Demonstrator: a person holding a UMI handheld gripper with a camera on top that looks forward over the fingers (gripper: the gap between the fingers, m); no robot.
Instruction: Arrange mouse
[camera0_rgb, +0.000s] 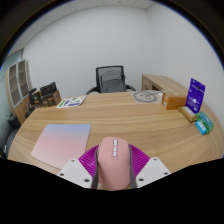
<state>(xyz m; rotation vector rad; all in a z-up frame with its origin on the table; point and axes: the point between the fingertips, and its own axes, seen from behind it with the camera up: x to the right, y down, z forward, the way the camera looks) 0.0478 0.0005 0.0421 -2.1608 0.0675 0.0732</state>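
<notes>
I have the tool (112, 172) clamped on the pink mouse (112, 160): both purple pads (90, 160) press against its sides, and the mouse sits between the fingers with its scroll wheel pointing away from me. I cannot tell whether its underside touches the worktop (130, 125) or rides just above it.

Just ahead and to the left of the fingers lies a pink mouse mat (60, 143), flat on the wood, its near corner close to the left finger. Beyond the mouse the worktop opens into a broad bare stretch of wood running to the far edge.

Along that far edge I see papers (71, 102) at the left, a round grey disc (149, 97) right of centre, and a brown box (165, 92) behind it. Toward the right edge stand a blue carton (196, 95) and a teal box (204, 123). A dark office chair (111, 79) stands behind the worktop, against the white wall.
</notes>
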